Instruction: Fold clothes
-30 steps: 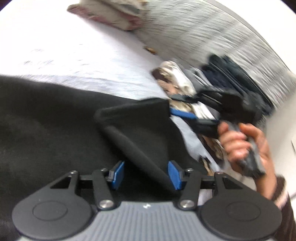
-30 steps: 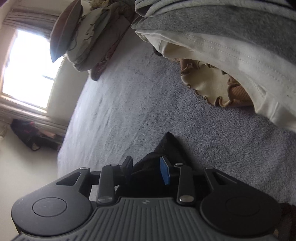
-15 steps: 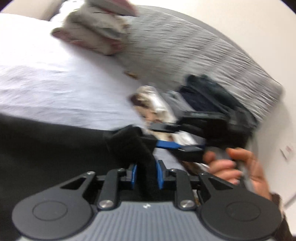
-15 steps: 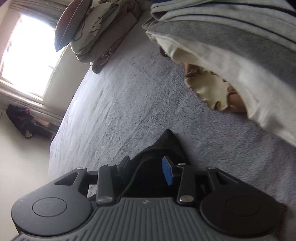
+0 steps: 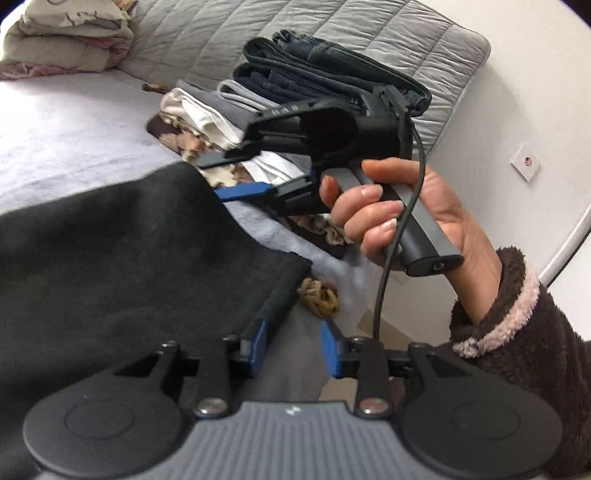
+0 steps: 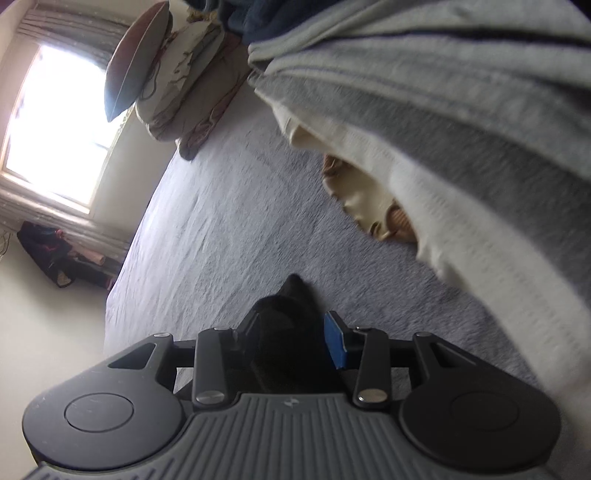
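A: Left wrist view first. What is registered at the left gripper [image 5: 293, 349]?

B: Its jaws are opening. A gap is seen between the blue pads [image 5: 330, 349]; the edge of the black garment [image 5: 122, 251] lies against the left-hand pad only, so no pinch is made and nothing is held. The garment is spread over the grey bedsheet [image 5: 62, 136] and fills the left of the frame.

A: And the right gripper [image 5: 218, 177] in that view?

B: It is gripped by the right hand [image 5: 413, 214], a dark fleece sleeve [image 5: 517, 332] at the wrist. Its fingers are set at the garment's far corner — whether cloth is clamped there cannot be told from this side. A pile of folded clothes [image 5: 295, 88] is stacked behind it against the quilted headboard [image 5: 369, 33], and a cable [image 5: 391, 251] hangs from the handle.

A: Right wrist view?

B: The right gripper [image 6: 291, 339] is partly closed, with a bunched fold of the black garment [image 6: 288, 332] filling the space between both pads — the cloth is held. It is raised just above the bedsheet [image 6: 221, 229]. The folded clothes [image 6: 461, 129] loom at upper right; pillows [image 6: 166, 81] lie near the window [image 6: 55, 122].
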The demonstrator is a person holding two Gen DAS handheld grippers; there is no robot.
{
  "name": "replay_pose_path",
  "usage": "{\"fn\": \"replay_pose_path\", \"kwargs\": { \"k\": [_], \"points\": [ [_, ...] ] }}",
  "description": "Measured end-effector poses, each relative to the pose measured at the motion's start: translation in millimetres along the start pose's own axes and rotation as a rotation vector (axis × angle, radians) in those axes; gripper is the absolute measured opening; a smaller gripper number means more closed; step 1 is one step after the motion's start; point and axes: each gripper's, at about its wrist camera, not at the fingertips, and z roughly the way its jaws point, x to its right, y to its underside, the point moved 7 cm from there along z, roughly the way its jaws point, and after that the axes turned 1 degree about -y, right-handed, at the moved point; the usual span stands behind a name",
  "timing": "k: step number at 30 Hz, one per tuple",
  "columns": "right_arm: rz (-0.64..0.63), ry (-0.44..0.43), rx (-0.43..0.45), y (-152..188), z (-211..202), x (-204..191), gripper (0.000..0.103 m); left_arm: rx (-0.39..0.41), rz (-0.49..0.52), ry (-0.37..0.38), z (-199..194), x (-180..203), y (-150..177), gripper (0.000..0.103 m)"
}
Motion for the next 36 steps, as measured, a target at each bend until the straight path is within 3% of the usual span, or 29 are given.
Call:
{"fn": "replay_pose_path", "kwargs": {
  "k": [9,13,15,18,21,25,27,31,36],
  "points": [
    [-0.039,-0.008,0.046,0.8,21.3,-18.1,0.042,0.037,-0.056,-0.251,-55.2,-39.6,27.1,0.044],
    [-0.143,0.030,0.083,3.5,21.0,-38.7,0.042,0.082,-0.113,-0.377,-91.4,-64.5,43.1,0.048],
    [-0.172,0.050,0.068,5.9,26.3,-43.2,0.042,0.100,-0.151,-0.442,-114.9,-82.5,48.6,0.049],
    [-0.168,0.006,0.035,7.6,33.2,-45.5,0.042,0.122,-0.200,-0.521,-149.0,-105.8,59.0,0.049],
    [-0.132,-0.062,0.002,6.6,40.3,-47.9,0.041,0.135,-0.237,-0.561,-173.8,-123.9,69.8,0.050],
    [-0.143,0.024,-0.005,7.7,56.7,-38.8,0.041,0.151,-0.291,-0.590,-191.5,-139.5,85.0,0.050],
    [-0.167,0.057,0.021,7.8,61.3,-36.7,0.027,0.152,-0.308,-0.600,-195.1,-145.4,92.6,0.050],
    [-0.219,0.016,0.123,2.6,49.2,-47.0,0.015,0.160,-0.320,-0.605,-201.5,-150.5,106.3,0.050],
    [-0.295,0.194,0.232,-6.5,38.0,-39.6,0.017,0.207,-0.340,-0.632,-225.2,-145.3,113.1,0.050]
  ]
}}
